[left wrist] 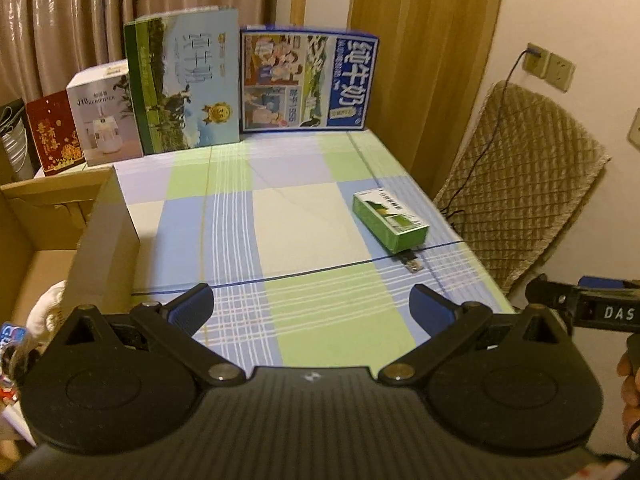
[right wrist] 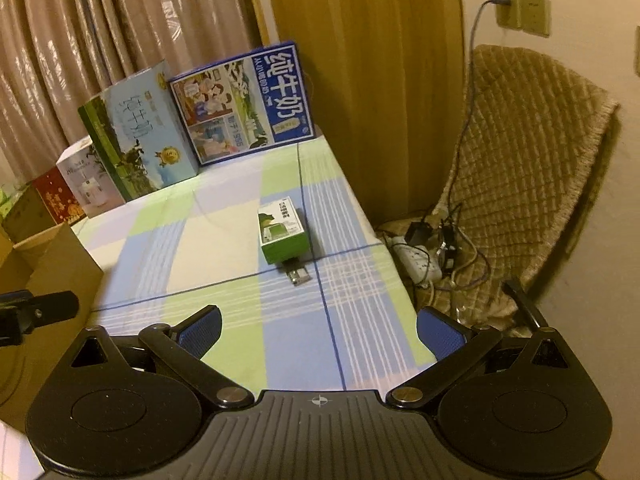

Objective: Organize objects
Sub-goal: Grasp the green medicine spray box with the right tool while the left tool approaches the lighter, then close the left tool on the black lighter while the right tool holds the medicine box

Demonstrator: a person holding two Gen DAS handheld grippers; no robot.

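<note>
A small green and white box (left wrist: 390, 218) lies on the checked tablecloth (left wrist: 280, 216) near the table's right edge; it also shows in the right wrist view (right wrist: 283, 236). A small black and silver object (left wrist: 412, 263) lies just in front of the box, also in the right wrist view (right wrist: 299, 275). An open cardboard box (left wrist: 60, 240) stands at the left, with a white item (left wrist: 46, 312) inside. My left gripper (left wrist: 312, 310) is open and empty above the table's near part. My right gripper (right wrist: 318, 330) is open and empty, nearer than the green box.
Several upright boxes line the back: a blue milk carton box (left wrist: 308, 84), a green-blue one (left wrist: 184, 80), a white humidifier box (left wrist: 104, 116), a red one (left wrist: 52, 136). A quilted chair (right wrist: 528, 168) with a power strip and cables (right wrist: 424, 256) stands right of the table.
</note>
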